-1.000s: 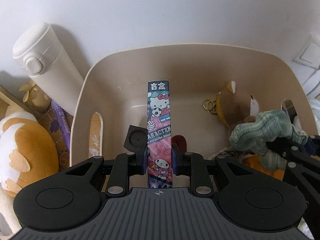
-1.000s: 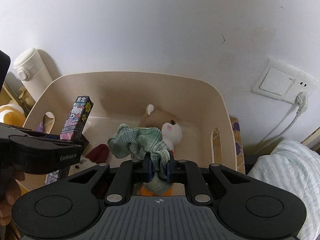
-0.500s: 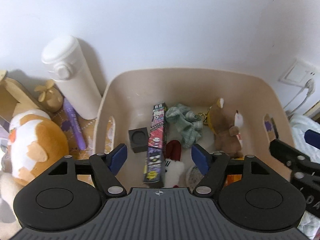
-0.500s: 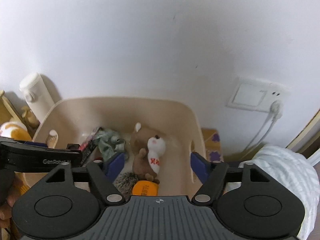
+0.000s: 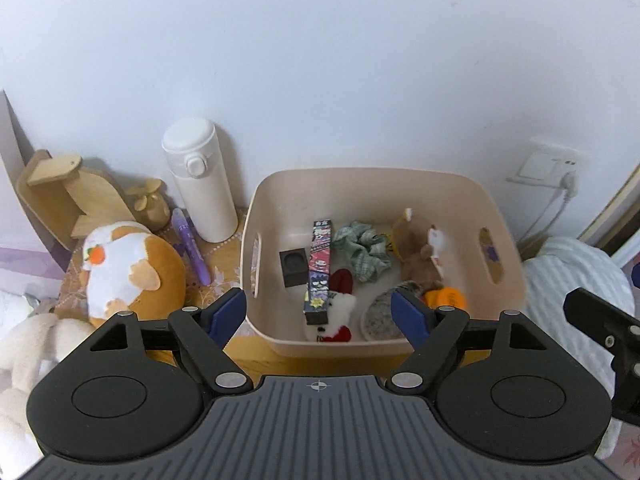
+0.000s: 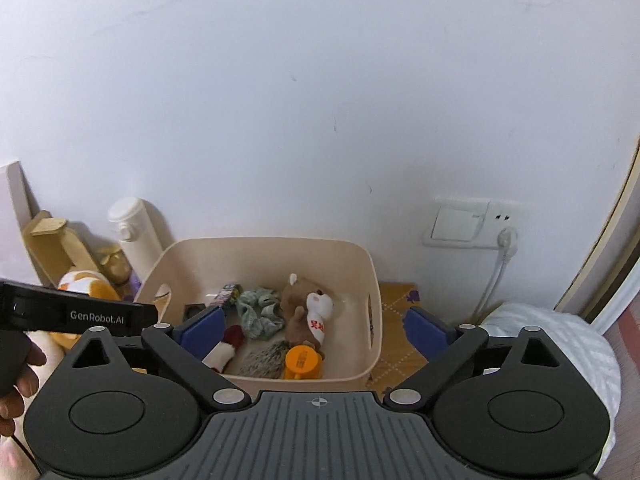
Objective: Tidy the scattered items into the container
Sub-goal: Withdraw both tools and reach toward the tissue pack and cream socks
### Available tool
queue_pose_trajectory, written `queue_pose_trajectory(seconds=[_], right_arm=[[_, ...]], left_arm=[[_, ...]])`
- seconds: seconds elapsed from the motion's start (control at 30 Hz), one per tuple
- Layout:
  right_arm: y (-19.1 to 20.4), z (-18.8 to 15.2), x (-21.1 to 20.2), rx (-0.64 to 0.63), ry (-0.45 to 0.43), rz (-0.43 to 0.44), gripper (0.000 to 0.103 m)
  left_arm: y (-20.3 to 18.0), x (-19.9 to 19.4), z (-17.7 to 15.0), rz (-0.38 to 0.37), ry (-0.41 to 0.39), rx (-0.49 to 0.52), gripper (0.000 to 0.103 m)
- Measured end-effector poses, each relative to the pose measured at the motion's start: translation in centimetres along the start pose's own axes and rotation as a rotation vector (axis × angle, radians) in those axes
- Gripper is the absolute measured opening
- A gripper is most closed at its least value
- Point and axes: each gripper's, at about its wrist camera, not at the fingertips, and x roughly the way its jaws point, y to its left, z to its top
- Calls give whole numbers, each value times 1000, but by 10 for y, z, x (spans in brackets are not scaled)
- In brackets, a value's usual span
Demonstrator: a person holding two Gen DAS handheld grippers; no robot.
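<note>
Both your left gripper [image 5: 319, 312] and right gripper [image 6: 312, 326] have jaws apart, empty. Bin [image 5: 372, 178] at 12 o'clock holds box [image 5: 320, 264], scrunchie [image 5: 362, 250], plush [image 5: 420, 252]. Purple pen [image 5: 191, 246] at 10 o'clock maybe left.

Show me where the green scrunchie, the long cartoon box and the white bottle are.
green scrunchie [image 5: 362, 250]: left wrist view, on its gathered fabric.
long cartoon box [image 5: 319, 268]: left wrist view, on the middle of its printed face.
white bottle [image 5: 204, 192]: left wrist view, on its body under the lid.
</note>
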Motion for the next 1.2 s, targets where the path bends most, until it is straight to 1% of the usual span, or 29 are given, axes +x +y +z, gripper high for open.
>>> queue_pose_trajectory(seconds=[0.1,0.27,0.37,0.47,0.57,0.7,0.9,1.03,1.2], right_arm=[[1,-4,-22,-20,-26,-2,103],[1,-18,-55,-45,-45,1,103],[2,-29,-69,-57,-40,6,103],[3,-44,-80,-64,-29,5,103],[2,-60,-86,-59,-2,9,103],[-1,-78,-89,-47,42,13,103],[-1,-98,-83,-48,121,19,103],[3,-110,-71,-55,178,24,103],[9,-122,-53,-81,238,41,103]], left_arm=[[-8,-22,-8,12,-19,25,83],[-18,-51,-30,-2,-33,49,83],[-25,-65,-47,-3,-40,68,83],[-29,-74,-66,17,-42,93,83],[-30,-80,-88,24,-29,109,83],[-25,-79,-114,14,16,90,83],[-15,-64,-144,15,96,50,83],[-12,-51,-158,26,119,29,83],[-9,-30,-170,16,165,18,83]])
